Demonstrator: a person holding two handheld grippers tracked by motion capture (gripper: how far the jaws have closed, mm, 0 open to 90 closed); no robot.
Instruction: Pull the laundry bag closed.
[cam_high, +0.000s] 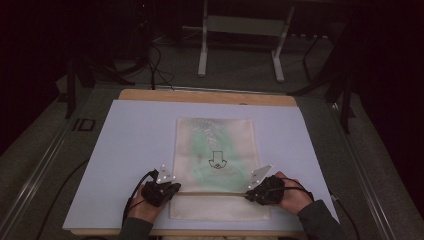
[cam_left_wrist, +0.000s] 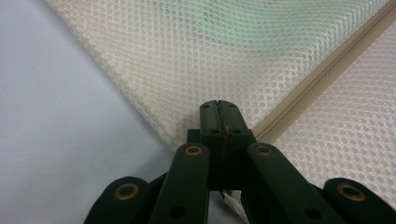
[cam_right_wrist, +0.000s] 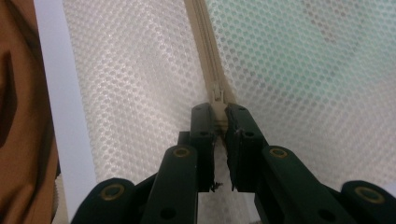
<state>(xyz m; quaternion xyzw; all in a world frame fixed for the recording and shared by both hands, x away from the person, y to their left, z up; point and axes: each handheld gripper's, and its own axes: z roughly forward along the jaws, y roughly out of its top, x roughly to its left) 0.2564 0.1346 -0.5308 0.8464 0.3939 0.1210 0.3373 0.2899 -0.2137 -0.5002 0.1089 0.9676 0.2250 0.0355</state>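
A cream mesh zip bag (cam_high: 215, 125) lies flat on the white board (cam_high: 135, 150), with something pale green (cam_high: 200, 145) and a dark printed mark inside it. Its zipper (cam_high: 215, 193) runs across near the front. My left gripper (cam_high: 172, 189) is at the zipper's left end; in the left gripper view its jaws (cam_left_wrist: 218, 105) are pressed together on the bag's edge (cam_left_wrist: 177, 135), beside the zipper (cam_left_wrist: 327, 70). My right gripper (cam_high: 248, 195) is at the right end; in the right gripper view it (cam_right_wrist: 218, 112) is shut on the zipper pull (cam_right_wrist: 217, 95).
The board rests on a wooden table whose far edge (cam_high: 200, 96) shows behind it. A metal stand (cam_high: 202, 50) and cables lie on the floor beyond. A hand holds each gripper near the board's front edge.
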